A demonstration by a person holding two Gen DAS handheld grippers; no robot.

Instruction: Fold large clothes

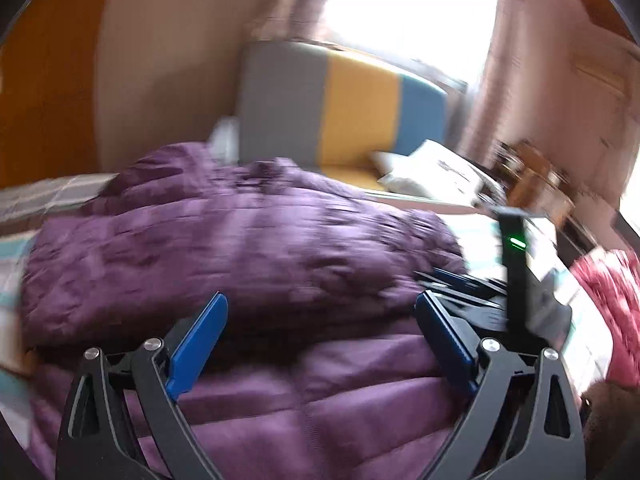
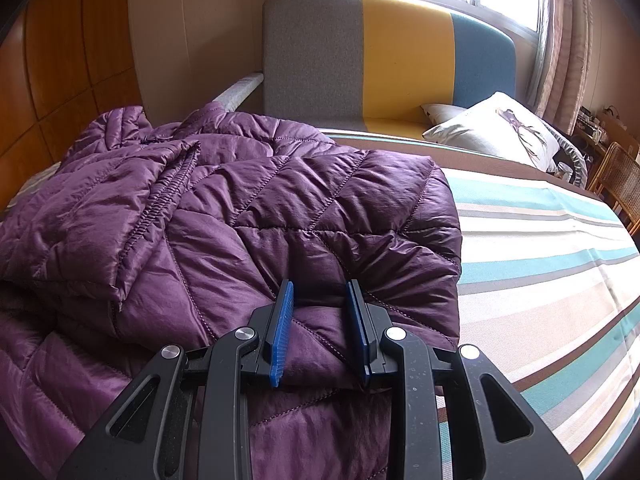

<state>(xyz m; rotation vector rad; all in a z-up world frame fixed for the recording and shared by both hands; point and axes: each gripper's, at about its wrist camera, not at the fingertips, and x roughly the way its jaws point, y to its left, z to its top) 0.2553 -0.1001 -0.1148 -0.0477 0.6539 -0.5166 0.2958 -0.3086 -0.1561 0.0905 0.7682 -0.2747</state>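
A large purple quilted jacket (image 2: 248,216) lies folded over itself on a striped bed (image 2: 560,260). My right gripper (image 2: 320,292) is shut on a thick fold of the jacket, its blue pads pressed into the fabric on both sides near the jacket's right edge. In the blurred left wrist view the jacket (image 1: 240,248) fills the middle, and my left gripper (image 1: 320,308) hovers over it with its blue fingers wide open and nothing between them. The right gripper's black body (image 1: 516,280) shows at the right of that view.
A grey, yellow and blue headboard (image 2: 400,64) stands behind the bed, with pillows (image 2: 496,132) at its right. A wooden wardrobe (image 2: 60,72) is at the left, a wicker chair (image 2: 616,180) at the right. A red cloth (image 1: 612,304) lies at the right.
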